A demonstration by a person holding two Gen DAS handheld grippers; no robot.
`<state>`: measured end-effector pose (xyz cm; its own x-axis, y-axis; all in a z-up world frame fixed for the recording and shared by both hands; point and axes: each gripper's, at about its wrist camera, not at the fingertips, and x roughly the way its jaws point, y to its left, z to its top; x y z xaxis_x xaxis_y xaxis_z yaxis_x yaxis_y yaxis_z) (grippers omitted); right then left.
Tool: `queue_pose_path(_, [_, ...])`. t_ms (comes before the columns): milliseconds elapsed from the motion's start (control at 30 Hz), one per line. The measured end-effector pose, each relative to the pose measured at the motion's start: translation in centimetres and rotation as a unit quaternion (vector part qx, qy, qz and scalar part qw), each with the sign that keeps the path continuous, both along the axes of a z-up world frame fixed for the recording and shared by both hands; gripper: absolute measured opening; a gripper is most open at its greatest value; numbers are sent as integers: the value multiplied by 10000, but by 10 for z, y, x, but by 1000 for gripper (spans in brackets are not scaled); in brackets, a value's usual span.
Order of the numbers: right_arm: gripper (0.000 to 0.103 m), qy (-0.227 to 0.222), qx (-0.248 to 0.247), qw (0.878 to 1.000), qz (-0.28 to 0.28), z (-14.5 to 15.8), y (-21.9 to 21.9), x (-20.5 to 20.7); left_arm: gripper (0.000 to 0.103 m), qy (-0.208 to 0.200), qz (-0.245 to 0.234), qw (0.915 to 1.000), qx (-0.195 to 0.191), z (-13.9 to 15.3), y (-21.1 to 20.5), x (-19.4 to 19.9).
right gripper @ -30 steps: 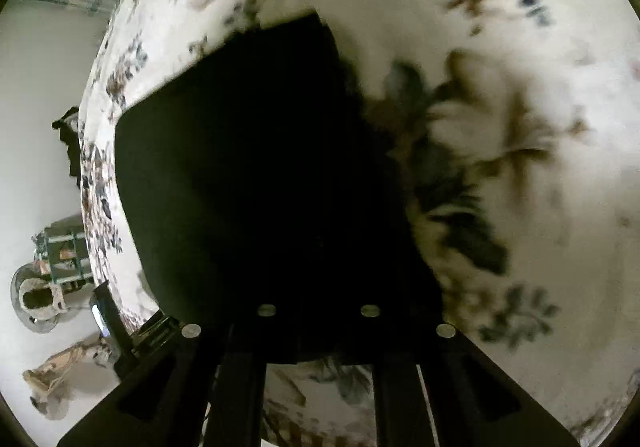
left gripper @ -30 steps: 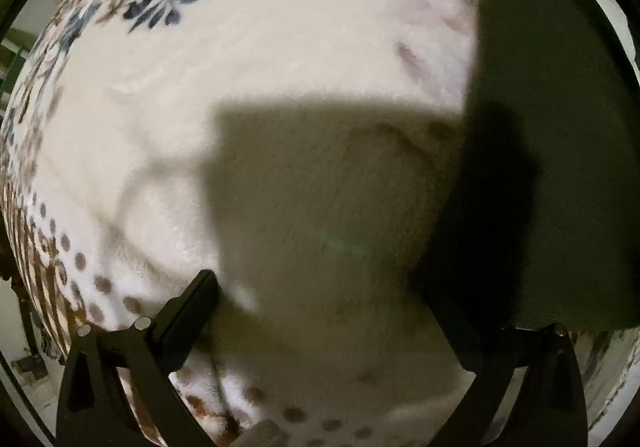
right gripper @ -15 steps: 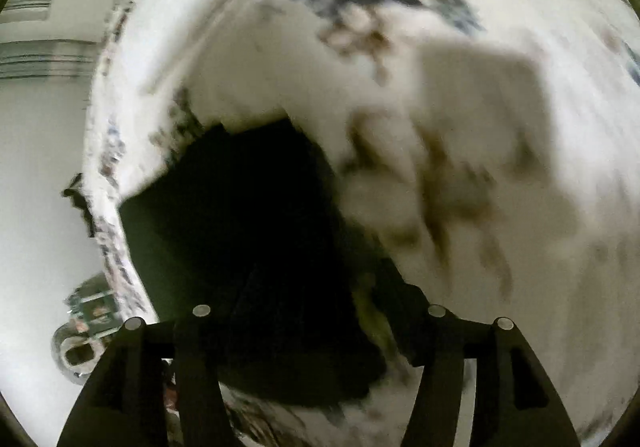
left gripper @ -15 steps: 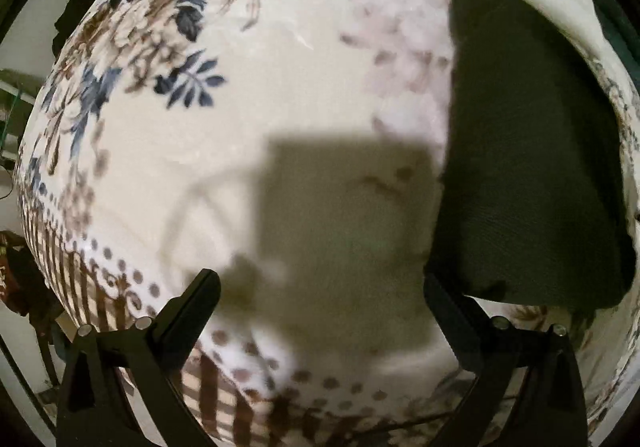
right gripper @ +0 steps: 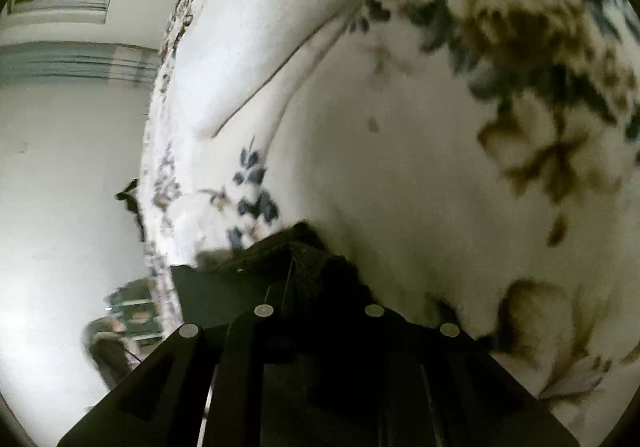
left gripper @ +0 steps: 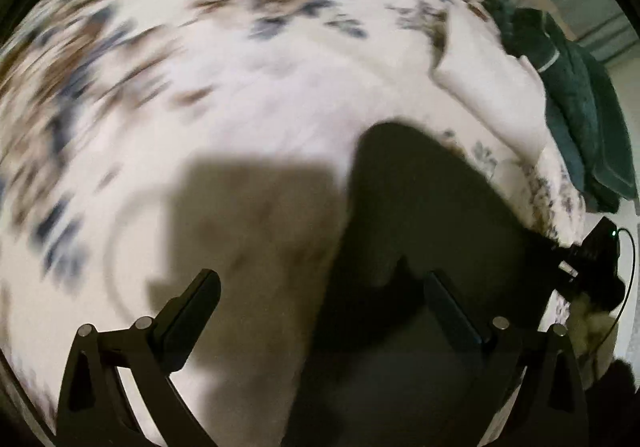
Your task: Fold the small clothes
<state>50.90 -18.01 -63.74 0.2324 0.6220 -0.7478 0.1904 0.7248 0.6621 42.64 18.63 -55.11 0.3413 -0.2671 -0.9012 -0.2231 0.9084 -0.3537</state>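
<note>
Left gripper (left gripper: 320,299) tilted steeply down over the floral blanket (left gripper: 248,87), jaws wide apart, nothing between the pads; left finger (left gripper: 188,311) sits over bare blanket, right finger (left gripper: 456,311) over the dark cloth (left gripper: 420,215). That cloth lies on the blanket at the near right of my left view, running under the right finger to the bottom edge. Far right: a teal towel pile (left gripper: 576,103) at the bed's edge, and a black device with a green light (left gripper: 600,259) nearer. Right gripper (right gripper: 316,279) angled down, jaws nearly together and pinched on a bunched fold of the dark cloth (right gripper: 304,251); they have just been closing, with fabric between them. In that view the cloth sits at the near centre, the blanket's big brown flower (right gripper: 520,19) far right, a white pillow-like fold (right gripper: 256,31) far left. No readable labels or writing anywhere. Versus a second ago: the left view has swung, so the cloth now lies low and right and the towel pile has come into view; in the right view the cloth no longer fills the middle, only a gathered ridge at the fingertips. Left view is motion-blurred.
</note>
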Motion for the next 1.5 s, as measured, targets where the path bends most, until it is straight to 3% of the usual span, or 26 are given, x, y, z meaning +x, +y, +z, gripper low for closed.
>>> queue_pose_path(100, [18,142,-300,9991,257,-13,2,9,99,54,-183,9998,-19,-21,-13,45])
queue_pose_path(167, [23,330,-57,9992,201,-24,-7,9,83,98,-219,9997,-53,-28,-14,56])
queue_pose_path(200, [36,421,187,9989,114,-28,-14,8,75,71,-209,9997,-132,-27,-13,52])
queue_pose_path(233, [44,530,264,9982,79,-30,-19,5,46,-21,-210,9992,-338,-24,-10,47])
queue_pose_path(267, [44,678,378,9970,18,-33,-27,2,40,-22,-171,9989,-446,-20,-7,40])
queue_pose_path(300, [45,729,517,9960,-28,-35,-33,-1,40,12,-113,9989,-451,-20,-8,45])
queue_pose_path(400, [61,957,772,9924,24,-36,-54,-19,40,-52,5,9983,-581,-19,-4,38])
queue_pose_path(500, [71,1311,1240,9836,67,-49,-61,-48,44,13,266,9949,-970,-17,8,29])
queue_pose_path(600, [71,1555,1673,9735,107,-70,-51,-71,61,281,362,9917,-1200,-17,18,17])
queue_pose_path(767, [71,1317,1831,9729,512,-75,-40,-80,65,462,-98,9873,-1515,-28,17,-26])
queue_pose_path(900, [73,1400,2234,9601,931,-85,-15,-81,72,443,-477,9819,-1780,-41,-2,-42])
queue_pose_path(1000, [73,1475,2413,9511,1244,-92,17,-74,78,374,-515,9832,-1710,-42,-16,-37])
queue_pose_path(1167, [73,1425,2536,9484,1263,-90,40,-65,80,252,-451,9857,-1605,-41,-24,-32])
queue_pose_path(1367, [68,1460,2549,9485,1188,-93,49,-67,80,141,-385,9848,-1688,-44,-21,-35])
queue_pose_path(1433, [53,1437,2479,9510,1160,-92,47,-69,77,43,-421,9856,-1636,-39,-23,-37])
queue_pose_path(1467, [46,1411,2381,9542,1138,-91,46,-71,55,2,-440,9863,-1592,-37,-25,-39])
queue_pose_path(1500, [35,1391,2234,9586,1087,-90,44,-74,45,-15,-469,9877,-1492,-33,-27,-40])
